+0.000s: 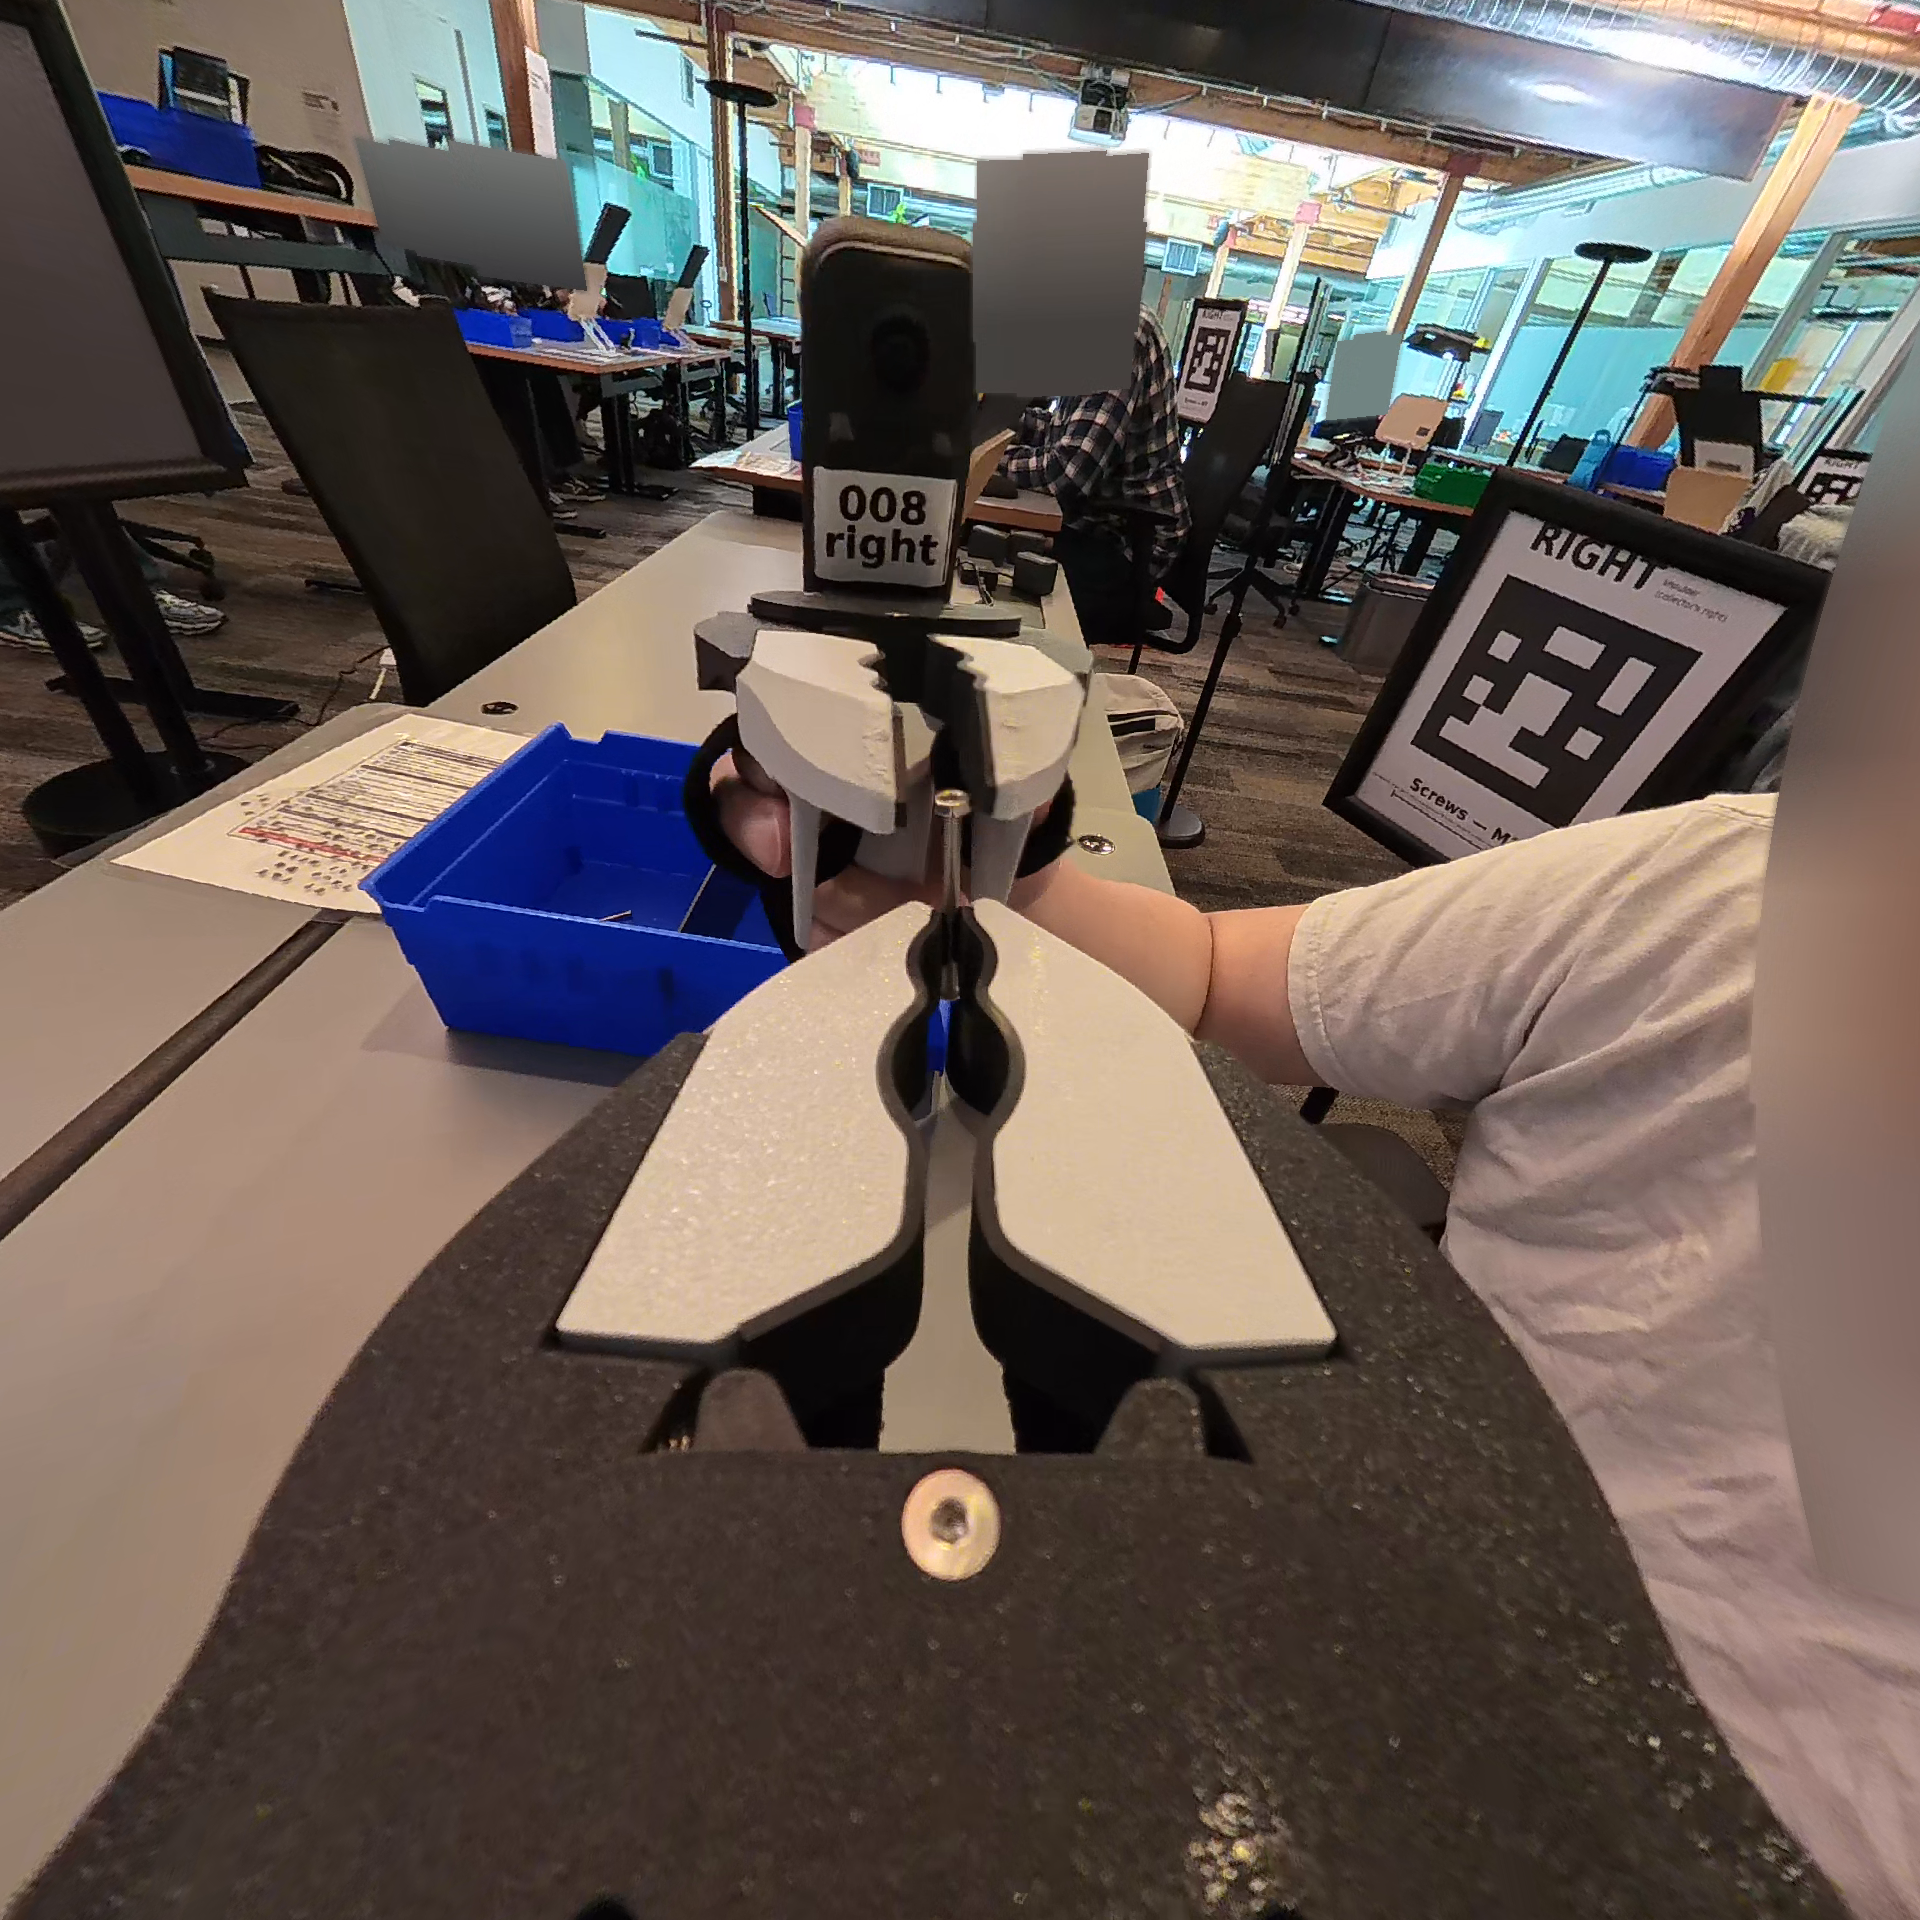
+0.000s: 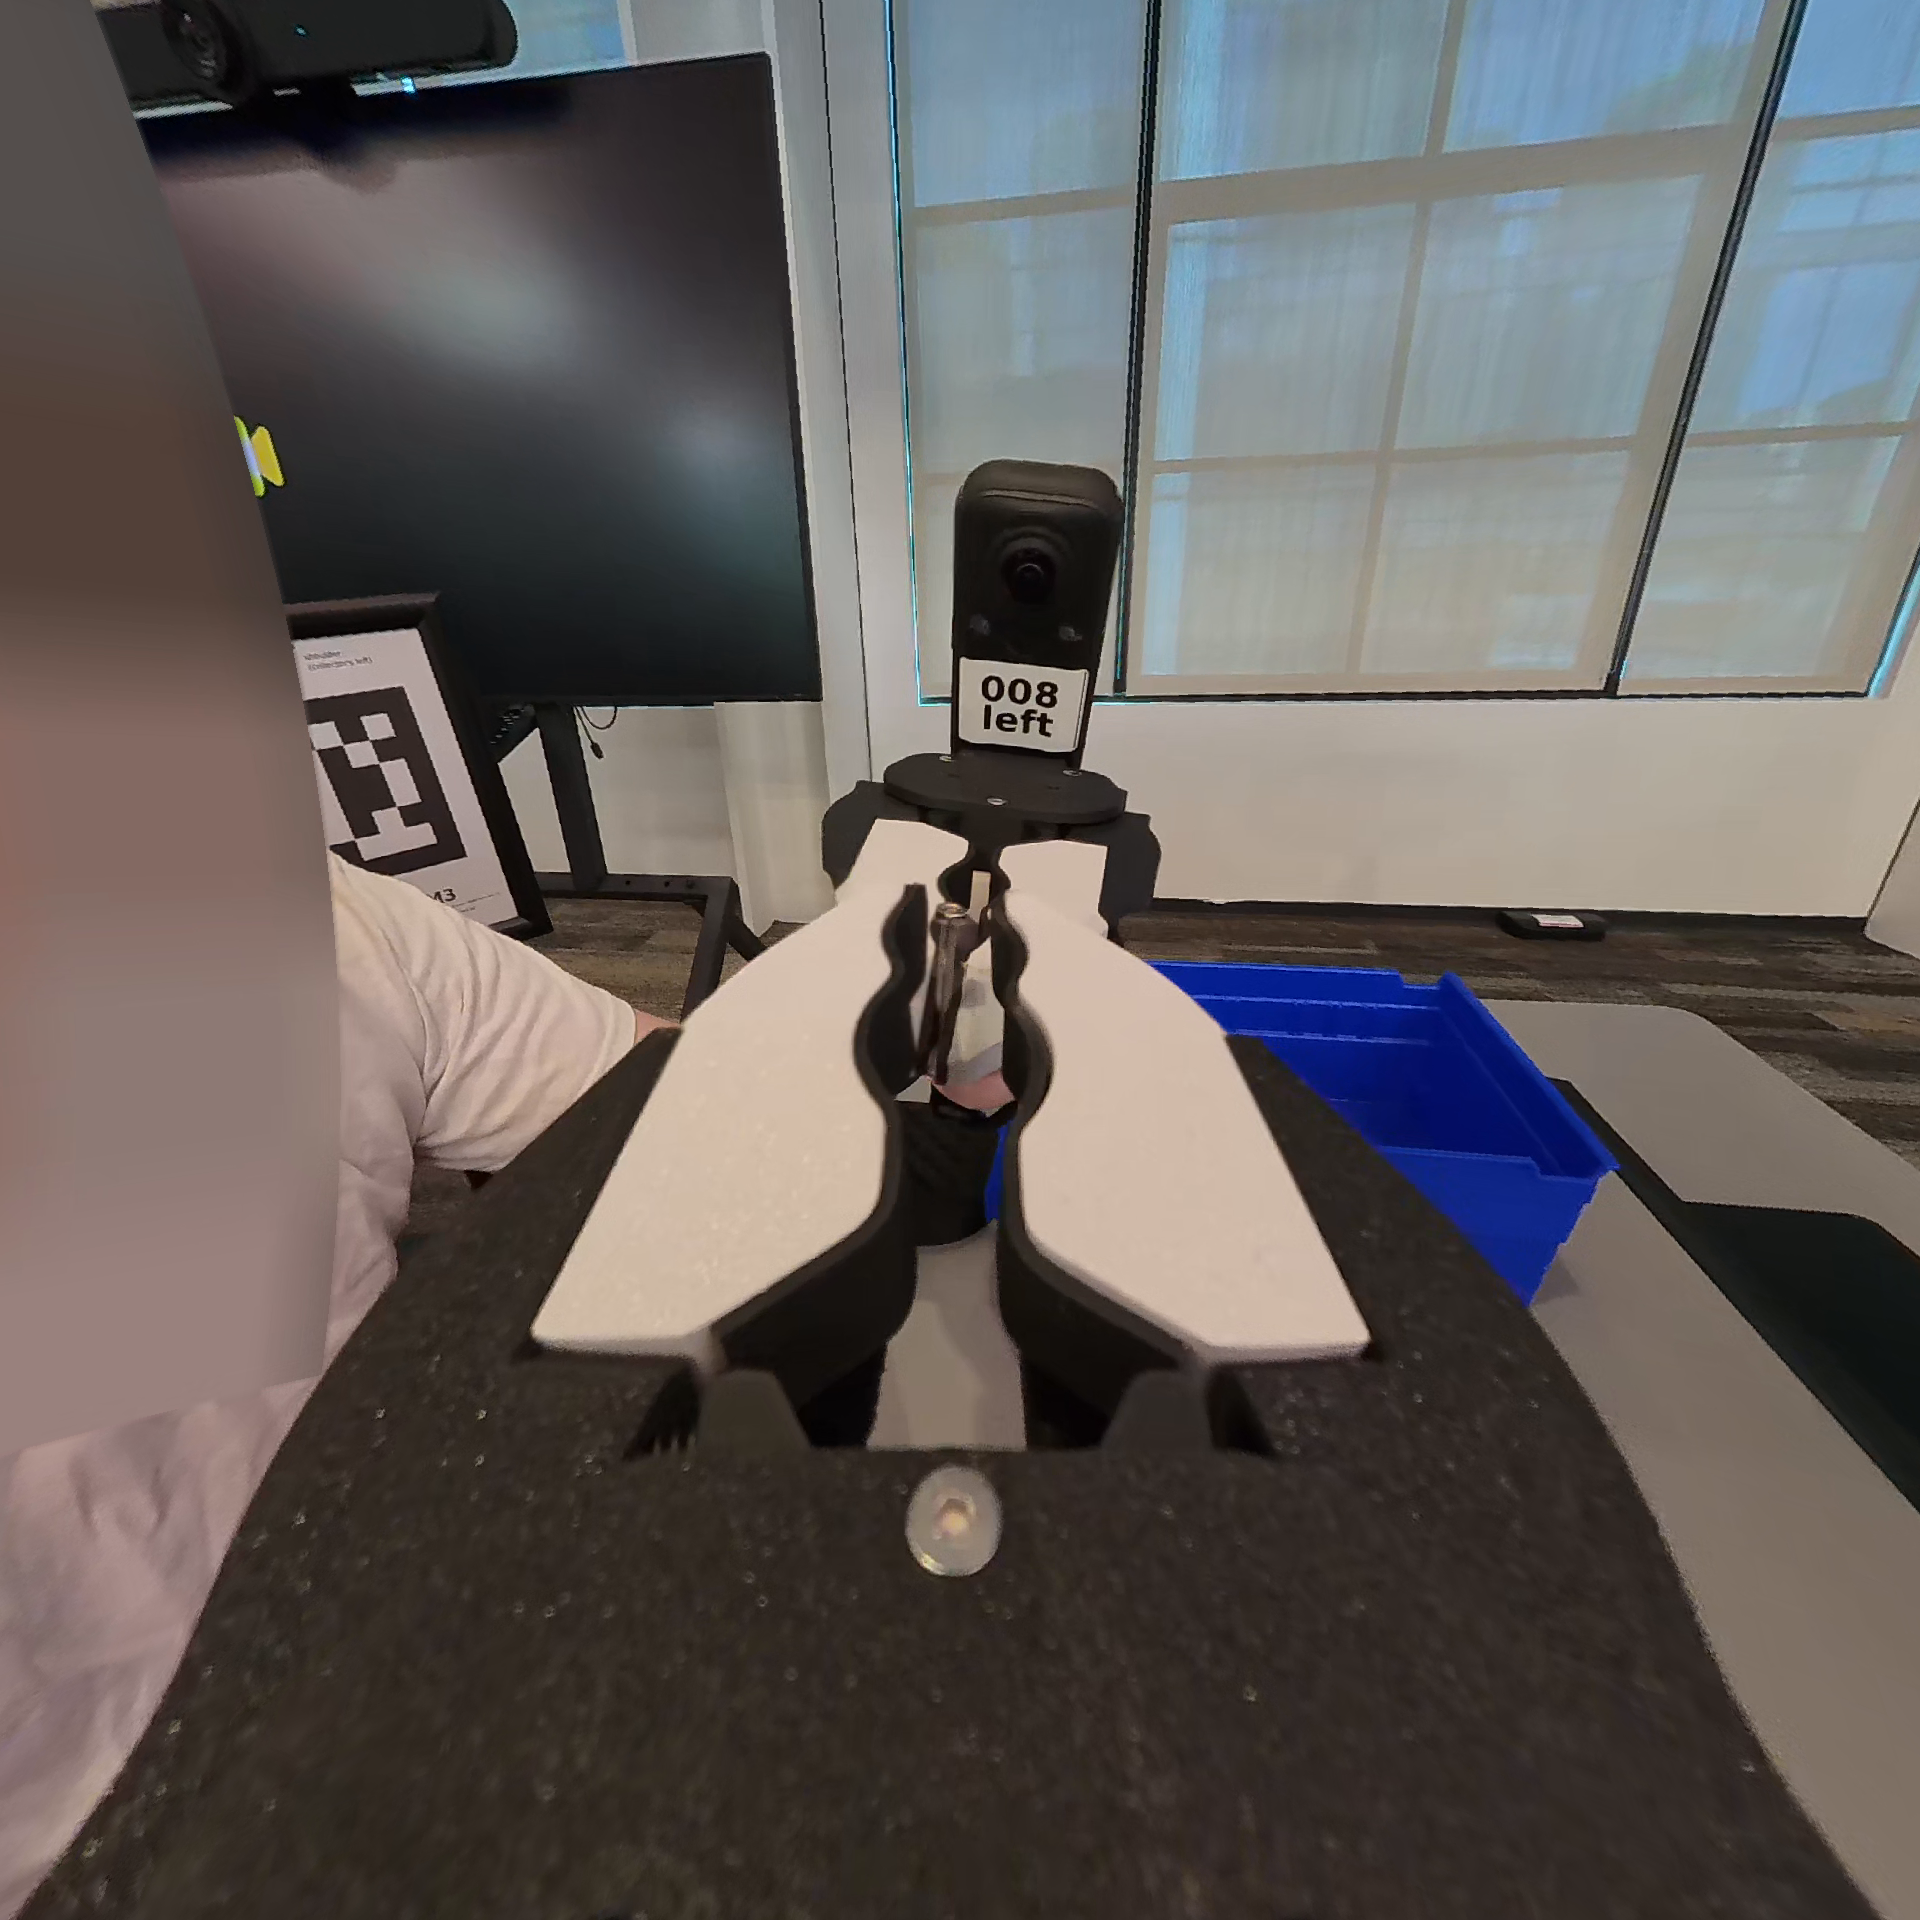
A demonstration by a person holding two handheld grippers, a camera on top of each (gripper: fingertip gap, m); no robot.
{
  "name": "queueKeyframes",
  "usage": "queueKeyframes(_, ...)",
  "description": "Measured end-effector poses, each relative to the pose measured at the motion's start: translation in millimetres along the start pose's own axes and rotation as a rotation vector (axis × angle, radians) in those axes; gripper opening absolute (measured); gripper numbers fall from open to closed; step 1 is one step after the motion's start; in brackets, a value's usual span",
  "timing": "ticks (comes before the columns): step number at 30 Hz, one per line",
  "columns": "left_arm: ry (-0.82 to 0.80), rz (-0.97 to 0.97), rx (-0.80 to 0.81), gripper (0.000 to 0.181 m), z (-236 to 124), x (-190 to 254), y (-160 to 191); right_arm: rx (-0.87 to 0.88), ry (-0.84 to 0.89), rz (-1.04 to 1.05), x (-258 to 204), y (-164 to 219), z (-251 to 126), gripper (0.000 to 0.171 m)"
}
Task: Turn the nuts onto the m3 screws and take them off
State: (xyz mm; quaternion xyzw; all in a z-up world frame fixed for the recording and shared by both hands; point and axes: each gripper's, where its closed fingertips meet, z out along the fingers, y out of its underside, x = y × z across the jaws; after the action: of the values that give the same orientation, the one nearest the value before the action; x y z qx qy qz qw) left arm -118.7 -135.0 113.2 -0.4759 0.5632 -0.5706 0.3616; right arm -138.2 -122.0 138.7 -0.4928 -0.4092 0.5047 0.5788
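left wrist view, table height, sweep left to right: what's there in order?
Printed sheet → blue bin → left gripper tips shut on the screw, right gripper facing it just behind → person's forearm → framed marker board.

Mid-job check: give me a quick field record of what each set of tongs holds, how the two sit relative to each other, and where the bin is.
left tongs: shut on the screw, which stands up past the tips
right tongs: nearly closed around the screw's upper end; contact unclear
nut: cannot tell, too small
tongs relation: facing each other, tips meeting at the screw
blue bin: on the grey table, beyond the tongs
paper sheet: flat, beside the bin
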Motion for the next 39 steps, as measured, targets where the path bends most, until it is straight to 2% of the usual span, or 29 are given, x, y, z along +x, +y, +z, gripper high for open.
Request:
queueKeyframes(15,0.045,-0.024,-0.007,0.002,2,4,2,0.045,-0.046,0.04,2,-5,-6,0.005)
queueKeyframes(17,0.003,-0.008,-0.027,0.002,2,-4,5,0.036,-0.007,0.022,11,-4,-11,0.005)
queueKeyframes(19,-0.149,0.043,-0.085,0.002,0,-28,15,-0.01,0.092,-0.019,28,-2,-20,0.005)
queueKeyframes(21,-0.327,0.053,-0.158,0.002,-8,-59,27,-0.116,0.28,-0.094,55,6,-35,0.005)
queueKeyframes(24,-0.745,0.153,-0.326,0.002,-40,-118,47,-0.293,0.504,-0.188,84,17,-59,0.005)
queueKeyframes(26,-0.997,0.276,-0.425,0.002,-67,-144,50,-0.369,0.58,-0.21,93,20,-70,0.005)
queueKeyframes(28,-1.146,0.354,-0.482,0.001,-85,-157,49,-0.398,0.627,-0.208,98,20,-78,0.005)
queueKeyframes(30,-1.205,0.37,-0.508,0.002,-94,-163,50,-0.452,0.682,-0.189,104,22,-91,0.005)
queueKeyframes(34,-1.221,0.363,-0.515,0.002,-100,-167,52,-0.664,0.794,-0.111,106,35,-131,0.005)
queueKeyframes(39,-1.237,0.391,-0.513,0.002,-102,-164,46,-1.059,0.916,0.116,77,73,-216,0.005)
